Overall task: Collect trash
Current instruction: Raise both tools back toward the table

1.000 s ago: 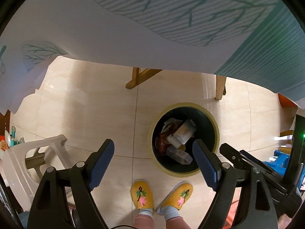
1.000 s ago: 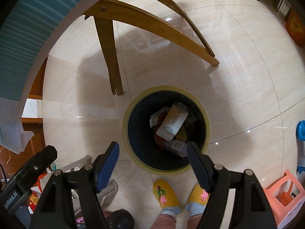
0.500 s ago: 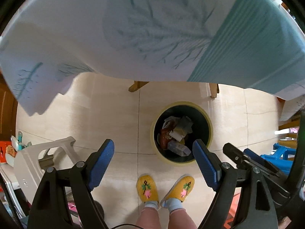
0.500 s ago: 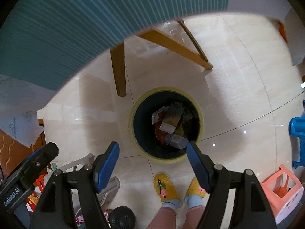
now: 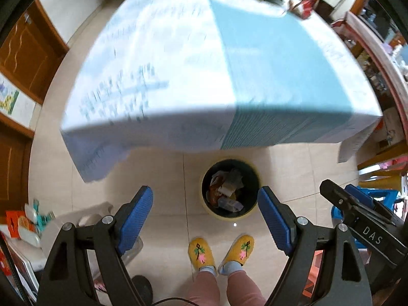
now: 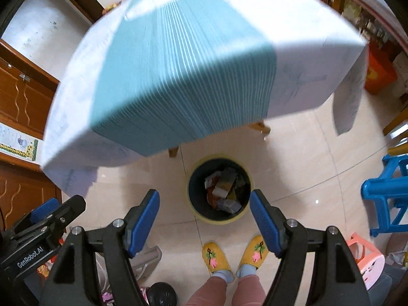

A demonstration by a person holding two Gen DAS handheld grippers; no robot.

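Both your grippers have risen since a second ago: the table [image 5: 178, 63] with its white and teal cloth now fills the upper frame, its top in view, where before you saw only the hanging edge. Your left gripper [image 5: 205, 219] and right gripper [image 6: 204, 221] point steeply down, jaws wide and empty. Far below, between the fingers, sits the trash bin [image 5: 251, 176], full of wrappers, just beyond your yellow slippers [image 5: 201, 253].

Open tool [image 6: 205, 215] above full bin [image 6: 219, 199]
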